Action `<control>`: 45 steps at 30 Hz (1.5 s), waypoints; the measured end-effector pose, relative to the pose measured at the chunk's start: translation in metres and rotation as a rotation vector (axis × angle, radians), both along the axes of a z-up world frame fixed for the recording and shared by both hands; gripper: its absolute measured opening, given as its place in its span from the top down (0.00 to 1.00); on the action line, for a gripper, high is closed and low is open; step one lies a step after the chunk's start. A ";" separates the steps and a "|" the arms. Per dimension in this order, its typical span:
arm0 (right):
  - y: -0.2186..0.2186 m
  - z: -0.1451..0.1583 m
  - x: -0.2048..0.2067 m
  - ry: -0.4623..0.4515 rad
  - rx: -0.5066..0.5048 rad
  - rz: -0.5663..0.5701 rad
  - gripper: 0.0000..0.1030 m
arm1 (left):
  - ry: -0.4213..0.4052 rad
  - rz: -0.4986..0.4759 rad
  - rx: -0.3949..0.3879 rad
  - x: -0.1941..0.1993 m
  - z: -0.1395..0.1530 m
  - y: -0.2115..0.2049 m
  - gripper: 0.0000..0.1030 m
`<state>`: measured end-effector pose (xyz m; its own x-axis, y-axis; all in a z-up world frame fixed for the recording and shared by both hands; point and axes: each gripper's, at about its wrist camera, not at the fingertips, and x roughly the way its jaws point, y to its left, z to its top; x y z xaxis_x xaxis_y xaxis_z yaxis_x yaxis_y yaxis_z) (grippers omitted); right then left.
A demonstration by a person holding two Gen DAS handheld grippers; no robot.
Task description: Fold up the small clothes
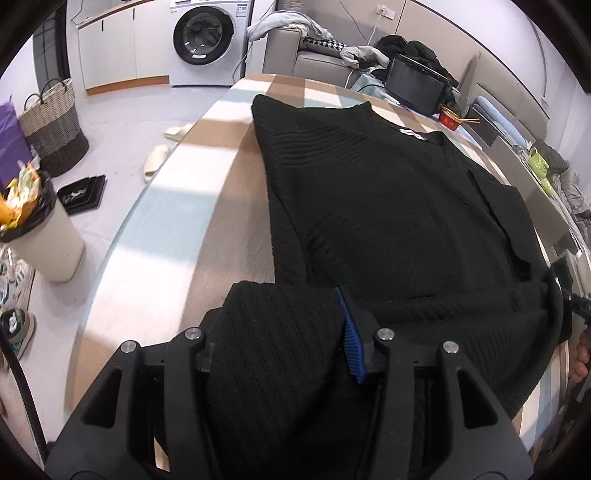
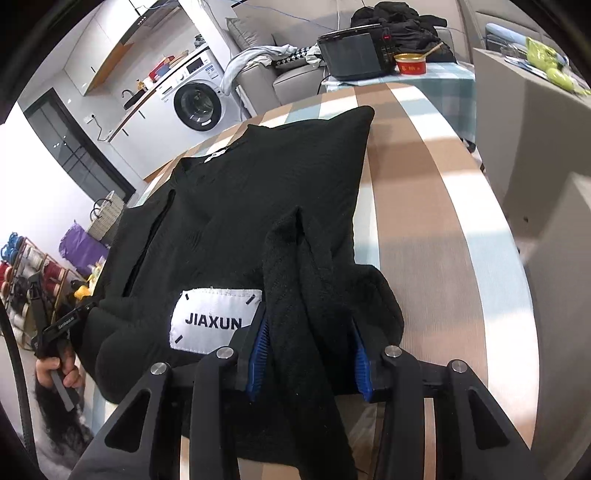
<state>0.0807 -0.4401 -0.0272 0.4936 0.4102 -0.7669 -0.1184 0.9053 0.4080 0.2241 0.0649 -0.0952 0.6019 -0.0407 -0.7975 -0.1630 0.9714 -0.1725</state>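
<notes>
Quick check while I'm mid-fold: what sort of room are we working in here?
Most likely a lived-in home, an open laundry and living area: a front-loading washing machine by white cabinets, a grey sofa piled with clothes, and a woven laundry basket on the floor.

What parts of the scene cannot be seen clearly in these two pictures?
- Left wrist view: the left gripper's left pad is hidden under the black knitted sweater.
- Right wrist view: the sweater's near hem is cut off behind the right gripper.
- Both views: the striped tablecloth under the sweater is covered.
- The red bowl's label is too small.
</notes>
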 end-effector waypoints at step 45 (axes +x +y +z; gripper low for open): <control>-0.006 0.011 -0.079 0.013 0.065 0.212 0.56 | 0.049 0.023 -0.062 -0.151 0.032 0.040 0.38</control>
<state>0.0015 -0.4460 -0.0162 0.3812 0.5531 -0.7408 -0.2981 0.8321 0.4677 0.0727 0.1048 -0.0629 0.5639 -0.0775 -0.8222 -0.1943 0.9552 -0.2233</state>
